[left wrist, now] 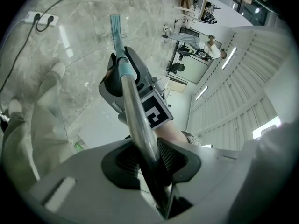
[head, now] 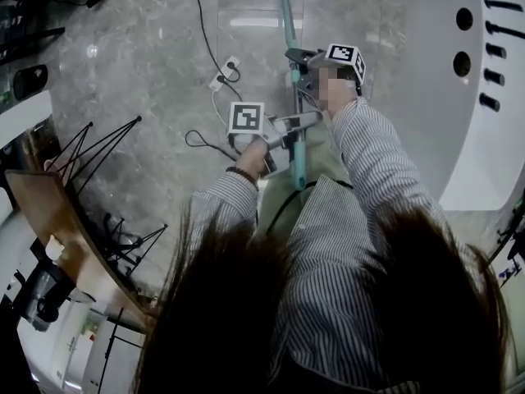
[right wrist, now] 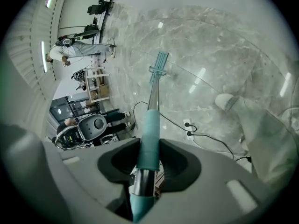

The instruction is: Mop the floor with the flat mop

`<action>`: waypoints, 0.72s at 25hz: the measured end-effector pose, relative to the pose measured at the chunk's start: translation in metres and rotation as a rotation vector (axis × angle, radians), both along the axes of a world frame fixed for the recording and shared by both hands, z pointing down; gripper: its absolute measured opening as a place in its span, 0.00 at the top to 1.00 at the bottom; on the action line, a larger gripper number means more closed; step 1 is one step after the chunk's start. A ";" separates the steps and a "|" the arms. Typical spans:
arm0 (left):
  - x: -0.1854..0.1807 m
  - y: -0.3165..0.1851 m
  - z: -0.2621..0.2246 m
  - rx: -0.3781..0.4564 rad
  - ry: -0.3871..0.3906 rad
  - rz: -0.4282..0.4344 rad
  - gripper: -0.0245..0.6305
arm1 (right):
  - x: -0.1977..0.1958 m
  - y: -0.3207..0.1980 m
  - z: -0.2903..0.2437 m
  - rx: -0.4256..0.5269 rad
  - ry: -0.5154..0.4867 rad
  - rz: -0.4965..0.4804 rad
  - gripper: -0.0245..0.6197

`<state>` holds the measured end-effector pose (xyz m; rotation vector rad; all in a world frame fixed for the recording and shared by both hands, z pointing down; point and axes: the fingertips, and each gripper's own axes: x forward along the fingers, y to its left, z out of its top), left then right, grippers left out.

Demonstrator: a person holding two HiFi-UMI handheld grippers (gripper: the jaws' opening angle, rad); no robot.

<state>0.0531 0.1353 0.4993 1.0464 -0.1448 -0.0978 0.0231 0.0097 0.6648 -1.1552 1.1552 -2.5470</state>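
- The flat mop is held in both hand-held grippers, and its pole (head: 288, 23) is seen running away from the person across the grey marble floor (head: 148, 48).
- The mop head (right wrist: 159, 63) is seen resting flat on the floor at the far end of the pole, well ahead of the person's feet.
- The left hand-held gripper (left wrist: 145, 155) is closed on the mop: the bare metal part (left wrist: 135, 115) of the pole is pinched between its two ribbed pads.
- The right hand-held gripper (right wrist: 149, 160) is likewise clamped on the mop, with the teal sleeve (right wrist: 150, 134) of the pole gripped between its dark pads.
- In the head view the right one is placed farther along the pole, toward the mop head, and the left one nearer the person, close to the pole's upper end.
- A white power strip (head: 226, 71) with plugged-in cables is seen lying on the floor just left of the pole.
- A light-coloured shoe (right wrist: 227, 101) of the person is shown on the floor to the right of the pole in the right gripper view.
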 end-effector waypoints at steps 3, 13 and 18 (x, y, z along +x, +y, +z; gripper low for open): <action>-0.013 0.035 -0.002 -0.001 0.010 0.015 0.80 | -0.011 0.034 0.000 0.006 -0.004 0.018 0.76; -0.043 0.153 -0.020 -0.060 0.041 0.023 0.82 | -0.043 0.156 -0.013 -0.032 -0.030 0.019 0.76; -0.047 0.194 -0.032 -0.078 0.058 0.032 0.82 | -0.049 0.199 -0.023 -0.045 -0.026 0.043 0.76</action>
